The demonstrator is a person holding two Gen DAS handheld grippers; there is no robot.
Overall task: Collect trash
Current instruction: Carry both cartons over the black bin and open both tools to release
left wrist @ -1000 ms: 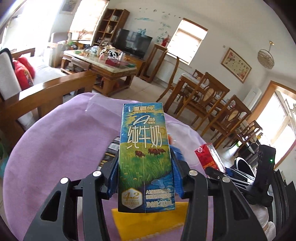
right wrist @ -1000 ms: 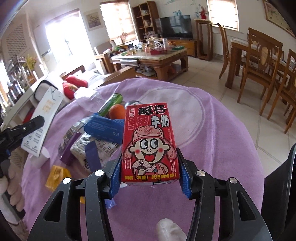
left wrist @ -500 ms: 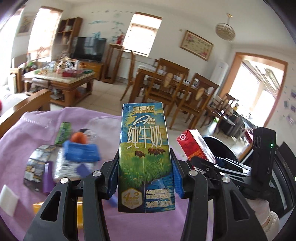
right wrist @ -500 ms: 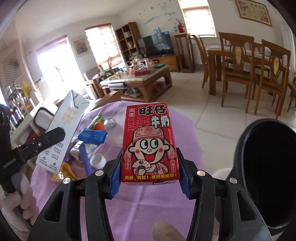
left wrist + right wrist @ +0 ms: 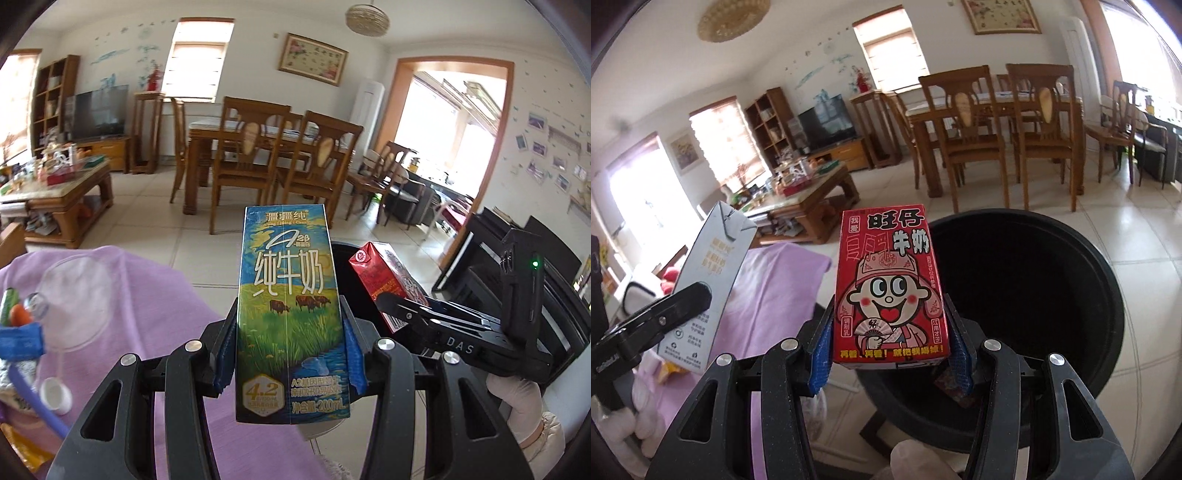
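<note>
glossy paper milk carton (image 5: 290, 314), matt bin (image 5: 1027, 295).

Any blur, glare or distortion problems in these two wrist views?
Left wrist: blue-green milk carton sharp, purple-cloth clutter at left edge smeared, balcony doorway overexposed. Right wrist: red cartoon milk carton crisp, left windows blown out, black bin interior featureless; both show fisheye bending.

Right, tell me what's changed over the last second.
Both grippers swung away from the purple-covered table toward the black bin. The right gripper now holds the red Wangzai milk carton at the bin's mouth; the left gripper, with the blue-green milk carton, trails beside it, nearer the table. Nothing was grasped or released: both jaws stay clamped, and the trash on the purple cloth lies as before.
</note>
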